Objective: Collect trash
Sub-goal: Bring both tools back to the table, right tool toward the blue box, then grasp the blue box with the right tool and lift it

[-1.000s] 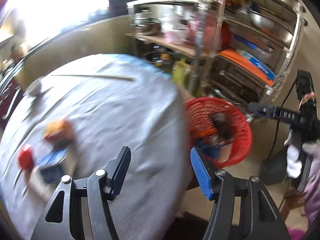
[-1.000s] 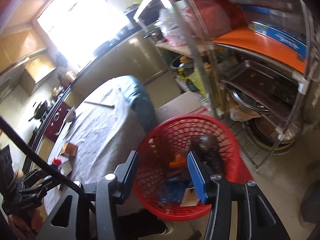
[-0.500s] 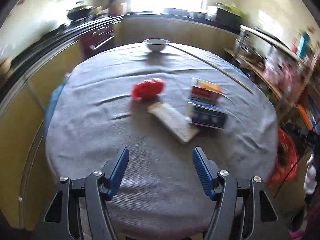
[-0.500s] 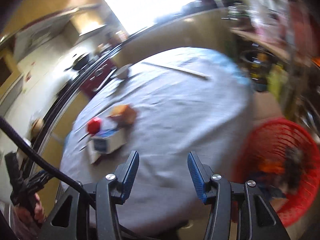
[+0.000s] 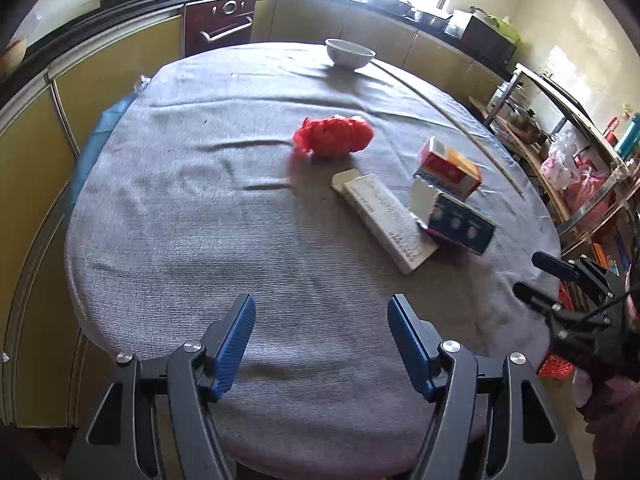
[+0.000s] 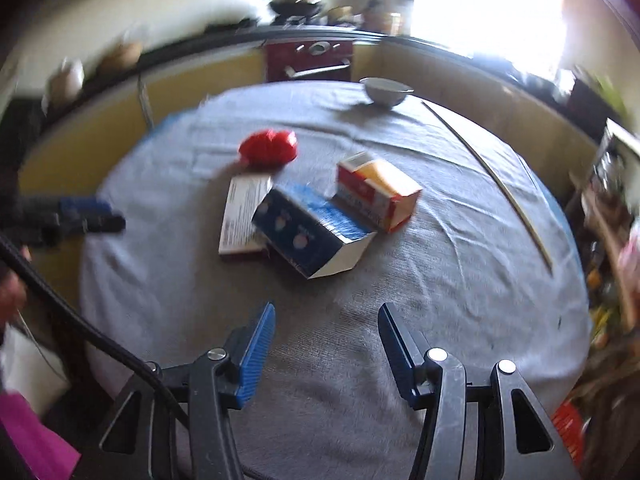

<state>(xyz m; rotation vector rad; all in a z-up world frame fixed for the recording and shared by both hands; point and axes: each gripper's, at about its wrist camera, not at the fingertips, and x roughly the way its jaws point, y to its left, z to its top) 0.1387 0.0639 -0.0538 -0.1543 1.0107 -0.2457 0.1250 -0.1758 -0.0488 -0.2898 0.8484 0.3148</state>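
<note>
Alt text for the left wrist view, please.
Open left gripper hovers empty above a round grey-clothed table holding a crumpled red bag, three cartons and a white bowl. The right gripper enters at right.

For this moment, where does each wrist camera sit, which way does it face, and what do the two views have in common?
Left wrist: sits on the left gripper, angled down across the round table; its own open, empty fingers show, and the right gripper at the right edge.
Right wrist: sits on the right gripper, angled down over the same table from further right; its fingers show, jaws just opening and empty, with the left gripper at the left edge.
Shared: red bag, three boxes, bowl.
</note>
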